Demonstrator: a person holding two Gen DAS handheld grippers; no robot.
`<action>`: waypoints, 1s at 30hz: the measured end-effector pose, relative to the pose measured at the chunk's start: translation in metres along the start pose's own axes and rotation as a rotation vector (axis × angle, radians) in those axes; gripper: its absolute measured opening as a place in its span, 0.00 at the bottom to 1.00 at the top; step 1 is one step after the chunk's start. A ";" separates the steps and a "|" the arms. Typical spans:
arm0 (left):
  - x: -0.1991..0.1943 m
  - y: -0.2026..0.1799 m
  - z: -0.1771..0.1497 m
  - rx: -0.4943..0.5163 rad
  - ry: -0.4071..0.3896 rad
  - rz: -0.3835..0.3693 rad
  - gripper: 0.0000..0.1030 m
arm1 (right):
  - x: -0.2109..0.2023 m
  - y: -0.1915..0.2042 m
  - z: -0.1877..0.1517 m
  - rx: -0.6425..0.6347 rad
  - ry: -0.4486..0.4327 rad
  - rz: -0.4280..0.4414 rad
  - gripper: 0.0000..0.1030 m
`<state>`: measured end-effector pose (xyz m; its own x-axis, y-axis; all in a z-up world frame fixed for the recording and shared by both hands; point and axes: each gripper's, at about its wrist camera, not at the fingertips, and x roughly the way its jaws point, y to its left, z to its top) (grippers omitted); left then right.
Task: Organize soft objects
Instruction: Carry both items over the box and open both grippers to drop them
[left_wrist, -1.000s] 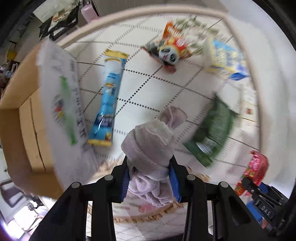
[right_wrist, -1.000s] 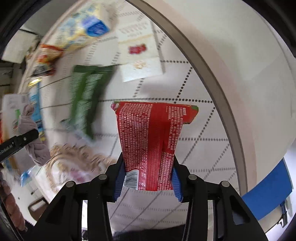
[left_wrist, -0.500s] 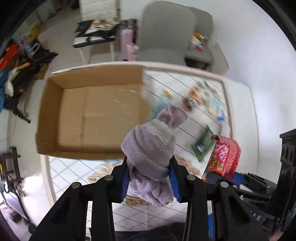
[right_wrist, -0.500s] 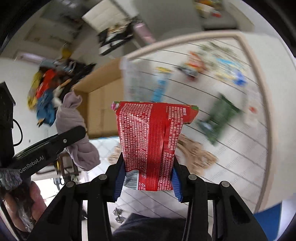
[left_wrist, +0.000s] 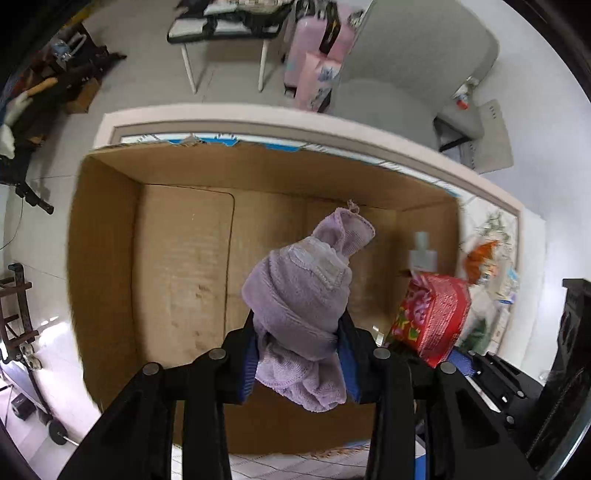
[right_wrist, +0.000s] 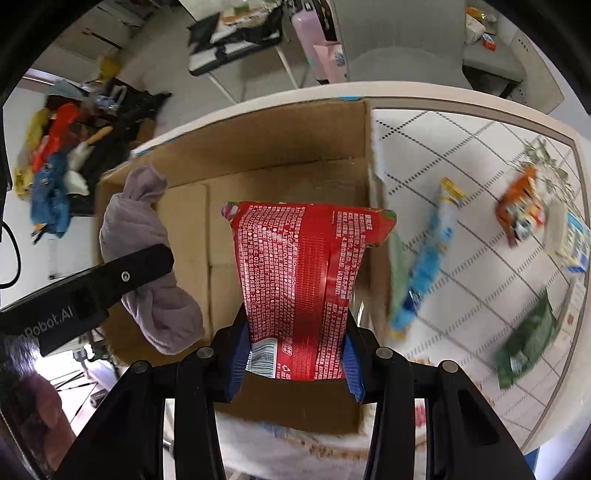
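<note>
My left gripper (left_wrist: 297, 363) is shut on a bundled lilac towel (left_wrist: 303, 291), which hangs over the open cardboard box (left_wrist: 184, 266). The right wrist view shows the same towel (right_wrist: 144, 221) at the left, clamped by the left gripper's black finger (right_wrist: 125, 275). My right gripper (right_wrist: 295, 363) is shut on a red snack packet (right_wrist: 306, 280), held upright over the box (right_wrist: 266, 184) near its right wall. That red packet (left_wrist: 432, 317) also shows at the right of the left wrist view. The box floor looks bare.
To the right of the box, on the white tiled table (right_wrist: 480, 155), lie a blue tube packet (right_wrist: 428, 258), an orange packet (right_wrist: 521, 210), a green packet (right_wrist: 528, 339) and a blue-and-yellow one (right_wrist: 576, 243). Chairs (left_wrist: 417, 74) and floor clutter (right_wrist: 62, 155) lie beyond the table edge.
Both grippers have swung from over the tiled table with the packets to over the cardboard box, each carrying its load. The grips look unchanged.
</note>
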<state>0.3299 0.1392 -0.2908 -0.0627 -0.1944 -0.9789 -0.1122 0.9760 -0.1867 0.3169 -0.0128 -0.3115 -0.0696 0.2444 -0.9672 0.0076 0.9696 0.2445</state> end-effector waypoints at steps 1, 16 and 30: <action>0.010 0.004 0.006 0.004 0.022 -0.010 0.34 | 0.009 0.003 0.006 0.007 0.009 -0.011 0.45; 0.062 0.017 0.044 -0.010 0.138 -0.060 0.37 | 0.048 0.029 0.043 0.000 0.048 -0.113 0.53; 0.005 0.034 0.011 0.051 0.009 0.042 0.87 | -0.003 0.029 0.019 -0.061 0.015 -0.170 0.91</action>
<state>0.3371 0.1728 -0.3030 -0.0754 -0.1535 -0.9853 -0.0586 0.9871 -0.1492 0.3358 0.0146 -0.3031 -0.0795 0.0764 -0.9939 -0.0660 0.9945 0.0817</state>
